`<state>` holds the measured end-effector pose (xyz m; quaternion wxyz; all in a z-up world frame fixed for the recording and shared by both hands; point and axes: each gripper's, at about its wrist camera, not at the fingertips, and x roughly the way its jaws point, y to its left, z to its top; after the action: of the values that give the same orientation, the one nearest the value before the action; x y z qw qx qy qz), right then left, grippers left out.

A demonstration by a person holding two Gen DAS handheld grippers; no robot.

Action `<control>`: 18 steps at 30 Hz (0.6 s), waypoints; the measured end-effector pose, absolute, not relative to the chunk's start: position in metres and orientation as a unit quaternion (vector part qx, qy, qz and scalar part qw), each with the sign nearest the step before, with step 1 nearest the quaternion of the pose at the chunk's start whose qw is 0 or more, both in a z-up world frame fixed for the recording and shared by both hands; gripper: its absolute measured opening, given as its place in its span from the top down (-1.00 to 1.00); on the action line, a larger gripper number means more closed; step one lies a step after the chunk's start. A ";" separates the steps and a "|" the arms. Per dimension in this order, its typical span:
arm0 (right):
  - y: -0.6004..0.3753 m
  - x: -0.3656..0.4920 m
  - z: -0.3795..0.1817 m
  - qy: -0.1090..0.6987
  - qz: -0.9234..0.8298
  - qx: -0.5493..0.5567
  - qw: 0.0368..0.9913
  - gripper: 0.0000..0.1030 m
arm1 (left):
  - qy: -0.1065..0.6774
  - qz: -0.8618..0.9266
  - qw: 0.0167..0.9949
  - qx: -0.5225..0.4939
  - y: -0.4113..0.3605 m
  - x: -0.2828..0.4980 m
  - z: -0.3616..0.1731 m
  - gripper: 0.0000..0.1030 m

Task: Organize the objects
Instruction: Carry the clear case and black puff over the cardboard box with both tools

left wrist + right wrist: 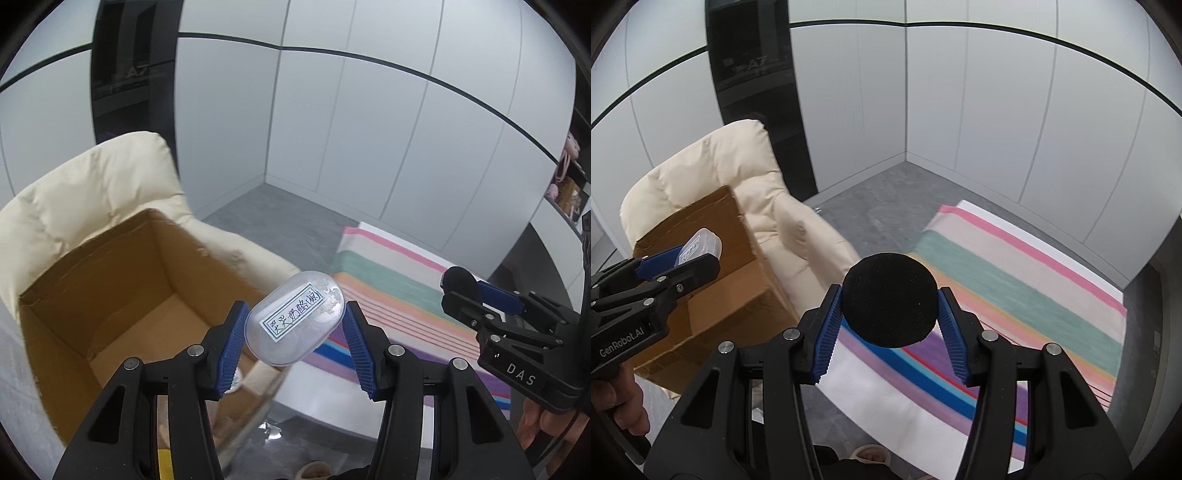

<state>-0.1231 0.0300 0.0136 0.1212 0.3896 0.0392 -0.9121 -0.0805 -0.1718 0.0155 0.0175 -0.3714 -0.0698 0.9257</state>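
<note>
Clear oval case (295,318), hand-labelled, sits clamped in the left gripper (293,345) above an open cardboard box (110,280). The right gripper (889,326) pinches a matte black disc (890,300) over a striped rug (1027,295).

Two claws are in view, a left claw (293,334) and a right claw (888,319); each carries two blue ribbed pads (231,350); one clear oval container (295,317) bears one handwritten label (293,319); one round black object (890,299) shows; one open cardboard box (122,291) sits on one cream armchair (738,177); one striped rug (1015,295) lies on the floor.
</note>
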 end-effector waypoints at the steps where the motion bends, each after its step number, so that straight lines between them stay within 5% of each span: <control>1: 0.025 -0.123 0.013 0.040 -0.912 0.390 0.125 -0.04 | -0.071 0.926 0.014 -0.371 -0.176 -0.079 0.015 -0.03; 18: -0.068 -0.121 0.011 0.069 -0.899 0.387 0.195 -0.04 | -0.065 0.925 -0.056 -0.370 -0.241 -0.039 0.014 -0.04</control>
<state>-0.1209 -0.0682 0.0112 0.1949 0.3869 0.0695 -0.8986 -0.0393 -0.2411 0.0140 -0.0558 -0.3697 -0.0646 0.9252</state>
